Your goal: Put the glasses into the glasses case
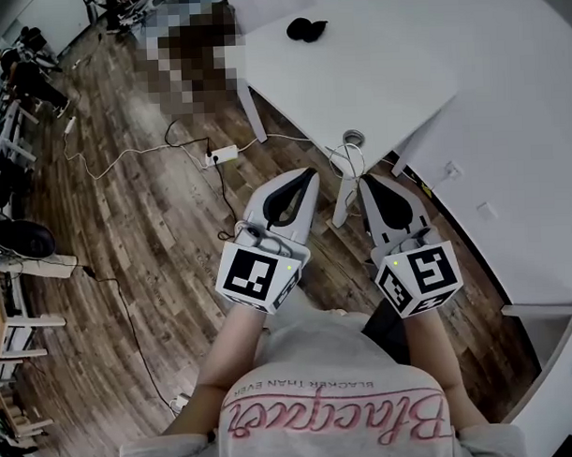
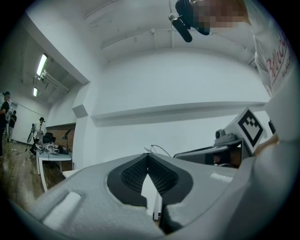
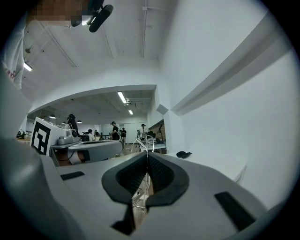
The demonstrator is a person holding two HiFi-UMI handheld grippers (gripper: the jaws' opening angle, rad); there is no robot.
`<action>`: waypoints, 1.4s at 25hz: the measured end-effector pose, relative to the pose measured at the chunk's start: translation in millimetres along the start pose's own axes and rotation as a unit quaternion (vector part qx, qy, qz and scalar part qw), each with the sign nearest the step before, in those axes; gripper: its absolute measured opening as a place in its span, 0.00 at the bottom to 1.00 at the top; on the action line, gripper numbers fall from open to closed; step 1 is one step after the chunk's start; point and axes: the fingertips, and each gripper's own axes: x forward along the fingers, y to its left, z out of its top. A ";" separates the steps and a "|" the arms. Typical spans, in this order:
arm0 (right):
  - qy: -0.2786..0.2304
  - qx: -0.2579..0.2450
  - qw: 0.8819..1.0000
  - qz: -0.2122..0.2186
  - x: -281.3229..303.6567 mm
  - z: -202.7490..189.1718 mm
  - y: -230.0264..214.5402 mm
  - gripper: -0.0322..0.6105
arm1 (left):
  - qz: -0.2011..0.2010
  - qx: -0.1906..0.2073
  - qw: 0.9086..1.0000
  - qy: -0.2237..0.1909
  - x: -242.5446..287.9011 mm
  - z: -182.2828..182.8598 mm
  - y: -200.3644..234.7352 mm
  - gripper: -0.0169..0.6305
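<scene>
You hold the grey left tongs [image 1: 309, 177] and grey right tongs [image 1: 367, 181] at frame centre, both pressed together, empty; a small black object [image 1: 305, 28] lies on the white tabletop [image 1: 384, 74] above

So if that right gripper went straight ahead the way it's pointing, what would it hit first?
Most likely the loop of white cable hanging at the white table's near edge, dead ahead of the right gripper. Depth is unclear, so that's a guess.
</scene>
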 end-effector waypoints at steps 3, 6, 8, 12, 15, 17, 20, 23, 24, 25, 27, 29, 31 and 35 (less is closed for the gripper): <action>0.003 -0.004 1.000 -0.006 25.9 3.5 7.6 0.07 | -0.010 -0.002 1.000 -0.002 5.0 2.2 27.2 0.03; 0.007 -0.011 1.000 -0.012 52.8 5.9 15.0 0.07 | -0.020 -0.006 1.000 -0.005 10.9 2.1 55.6 0.03; 0.010 -0.014 1.000 -0.017 70.6 6.1 17.9 0.07 | -0.025 -0.010 1.000 -0.006 14.8 -0.1 74.1 0.03; 0.017 -0.014 0.999 -0.030 105.1 5.0 19.7 0.07 | -0.033 -0.017 0.999 -0.006 23.2 -6.8 109.4 0.03; 0.016 -0.014 0.999 -0.038 132.2 5.9 23.3 0.07 | -0.040 -0.020 0.999 -0.007 28.4 -9.3 137.8 0.03; 0.014 -0.016 0.999 -0.044 151.1 7.3 26.8 0.07 | -0.046 -0.019 0.999 -0.007 32.4 -9.8 157.8 0.03; 0.013 -0.016 0.998 -0.052 177.0 8.3 33.2 0.07 | -0.054 -0.022 0.998 -0.007 37.2 -12.2 185.9 0.03; 0.014 -0.015 0.998 -0.059 197.0 8.4 37.2 0.07 | -0.061 -0.025 0.998 -0.006 41.3 -15.6 206.1 0.03; 0.015 -0.014 0.998 -0.062 201.8 8.1 38.1 0.07 | -0.064 -0.027 0.998 -0.006 42.3 -16.6 210.8 0.03; 0.017 -0.013 0.998 -0.064 205.9 7.7 38.9 0.07 | -0.066 -0.029 0.997 -0.006 43.1 -17.6 214.9 0.03; 0.021 -0.012 0.997 -0.068 212.9 7.3 39.2 0.07 | -0.069 -0.035 0.997 -0.005 45.1 -19.1 221.8 0.03; 0.025 -0.012 0.997 -0.072 219.5 7.5 37.5 0.07 | -0.073 -0.039 0.997 -0.005 49.0 -20.6 227.6 0.03; 0.029 -0.011 0.997 -0.073 224.7 6.0 35.8 0.07 | -0.075 -0.042 0.996 -0.003 53.4 -23.4 232.5 0.03; 0.039 -0.003 0.996 -0.075 231.6 -2.0 27.4 0.07 | -0.074 -0.050 0.996 0.002 64.5 -30.4 240.9 0.03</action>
